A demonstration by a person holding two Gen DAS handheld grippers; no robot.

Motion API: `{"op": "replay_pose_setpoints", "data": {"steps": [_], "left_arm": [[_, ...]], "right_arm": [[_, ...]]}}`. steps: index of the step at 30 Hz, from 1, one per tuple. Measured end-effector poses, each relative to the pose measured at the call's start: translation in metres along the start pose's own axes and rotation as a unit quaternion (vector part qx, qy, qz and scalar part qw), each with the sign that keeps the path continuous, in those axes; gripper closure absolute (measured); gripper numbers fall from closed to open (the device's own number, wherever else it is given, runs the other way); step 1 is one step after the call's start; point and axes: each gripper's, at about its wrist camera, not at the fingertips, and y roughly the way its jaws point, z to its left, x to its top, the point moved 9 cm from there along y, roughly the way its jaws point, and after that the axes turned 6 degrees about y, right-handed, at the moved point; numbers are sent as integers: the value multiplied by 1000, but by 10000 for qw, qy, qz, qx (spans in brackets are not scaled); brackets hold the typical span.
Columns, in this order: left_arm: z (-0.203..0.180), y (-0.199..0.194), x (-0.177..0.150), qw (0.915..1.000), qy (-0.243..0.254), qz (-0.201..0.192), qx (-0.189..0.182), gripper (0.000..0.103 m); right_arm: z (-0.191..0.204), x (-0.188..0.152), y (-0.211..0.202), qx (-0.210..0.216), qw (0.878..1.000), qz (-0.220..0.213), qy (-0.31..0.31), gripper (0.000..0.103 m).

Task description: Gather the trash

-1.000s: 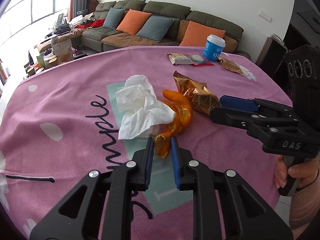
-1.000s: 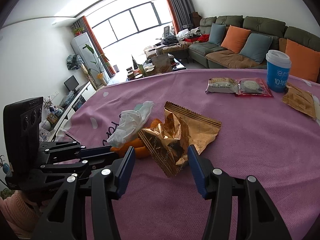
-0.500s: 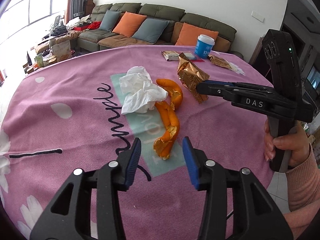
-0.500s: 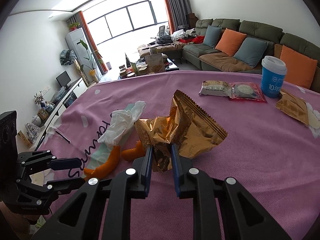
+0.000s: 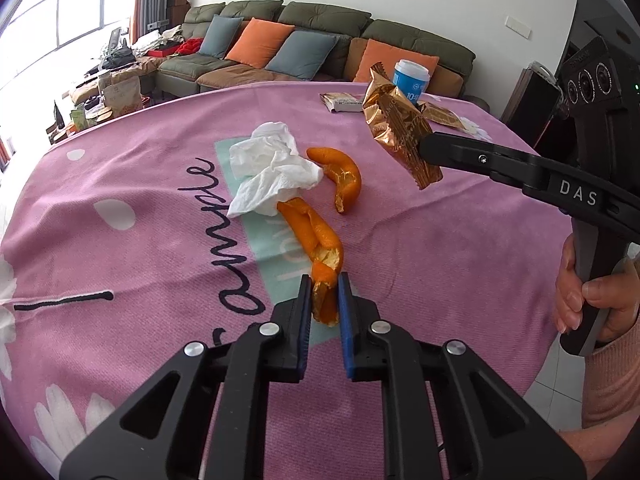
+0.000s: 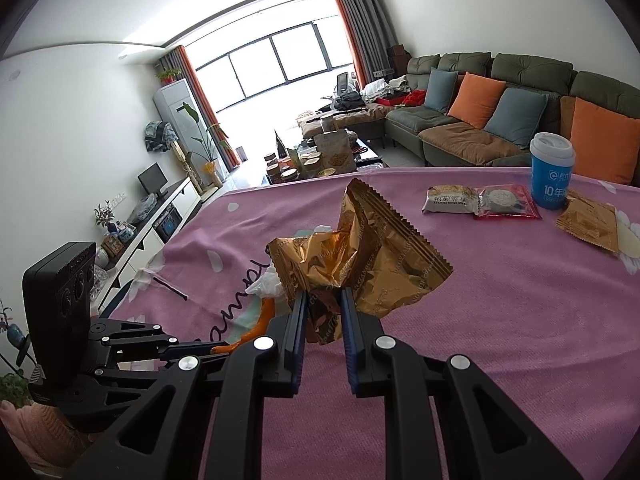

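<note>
The left tool [image 5: 325,298] has just been closing and now clamps the near end of a long strip of orange peel [image 5: 316,240], which lies on the pink cloth of the table [image 5: 160,248] and stretches away ahead of its fingers. Beyond the far end of that strip, slightly to the tool's left, sits a crumpled white tissue [image 5: 272,172], touching the peel. A second curled orange peel [image 5: 342,176] rests just beside the tissue, ahead and a little right of the tool.

The right tool [image 6: 323,316] has also closed within the last moment, its blue pads pressed on the lower edge of a crumpled gold wrapper [image 6: 360,256], which it holds clear above the table. Far ahead of this tool and to its right lie a pale snack packet [image 6: 450,200], a red snack packet [image 6: 506,202], a blue paper cup [image 6: 551,172] and a flat gold wrapper [image 6: 586,220]. A hand [image 5: 584,300] in a pink sleeve grips the right tool's handle.
</note>
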Motion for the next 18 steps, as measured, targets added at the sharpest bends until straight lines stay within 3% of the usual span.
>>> {"op": "replay_pose_setpoints", "data": {"steps": [7, 18], "left_arm": [[8, -32, -14, 9995, -165, -253, 119, 90], [48, -87, -41, 9943, -641, -551, 648, 90]], "right_arm": [[32, -6, 5, 298, 9992, 83, -248, 88], [91, -21, 19, 797, 9939, 305, -697, 88]]}}
